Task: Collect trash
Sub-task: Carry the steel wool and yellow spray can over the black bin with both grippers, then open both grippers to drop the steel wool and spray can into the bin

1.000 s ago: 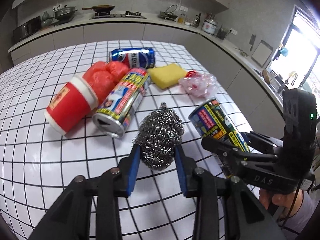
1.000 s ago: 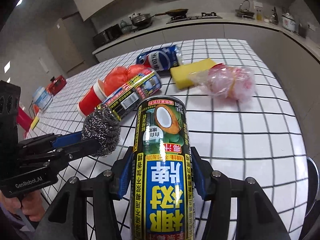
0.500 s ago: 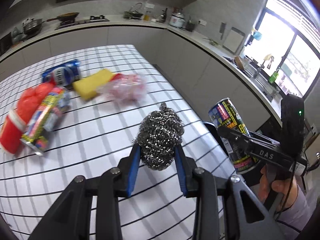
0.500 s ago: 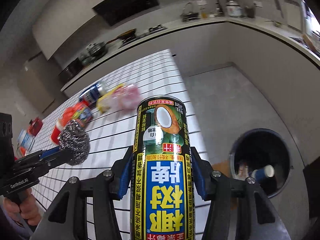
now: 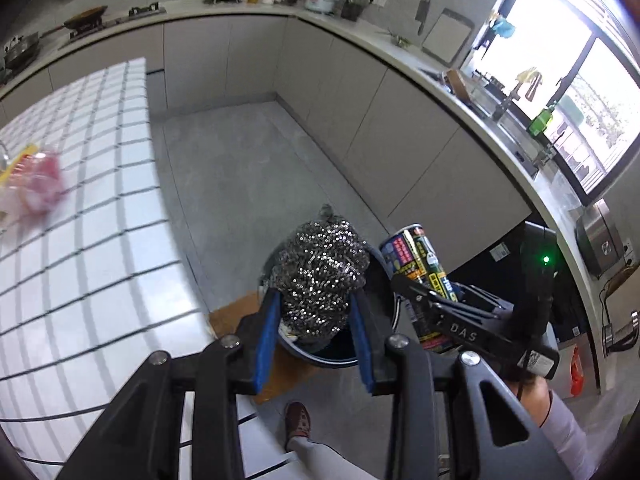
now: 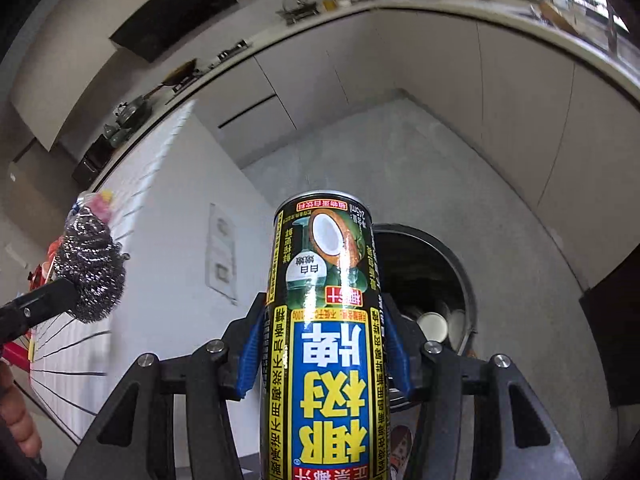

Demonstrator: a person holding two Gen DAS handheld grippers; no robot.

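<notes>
Left wrist view, read left to right with the trash bin (image 5: pixel 384 280) as landmark. Far left of the bin we see the white tiled counter (image 5: pixel 80 240), carrying a blurred pink plastic bag (image 5: pixel 32 188) at its left edge. Directly over the bin's open mouth we see the left gripper (image 5: pixel 316 316), its blue pads (image 5: pixel 266 336) clenched on either side of a steel wool scourer (image 5: pixel 320 276). Under the bin lies a brown mat (image 5: pixel 236 316), and nearer us than the bin a person's shoe (image 5: pixel 298 420) stands on the grey floor (image 5: pixel 240 168). Just right of the bin we see the right gripper (image 5: pixel 416 286) from the side, grasping a black and yellow drink can (image 5: pixel 420 264) that stands upright; the holding hand (image 5: pixel 532 392) shows below it. Beyond the bin, the kitchen worktop (image 5: pixel 400 56) curves toward a window (image 5: pixel 560 68)

Right wrist view, same landmark, the trash bin (image 6: pixel 432 272). Far left of the bin we see the scourer (image 6: pixel 90 268) at the tip of the left gripper (image 6: pixel 76 296), against the counter's white side. Centre, the can (image 6: pixel 328 340) fills the frame, clamped between the right gripper's (image 6: pixel 324 356) blue pads (image 6: pixel 250 354) and hiding the left part of the bin's mouth. Inside the bin, right of the can, we see pale round items (image 6: pixel 434 326) we cannot identify
</notes>
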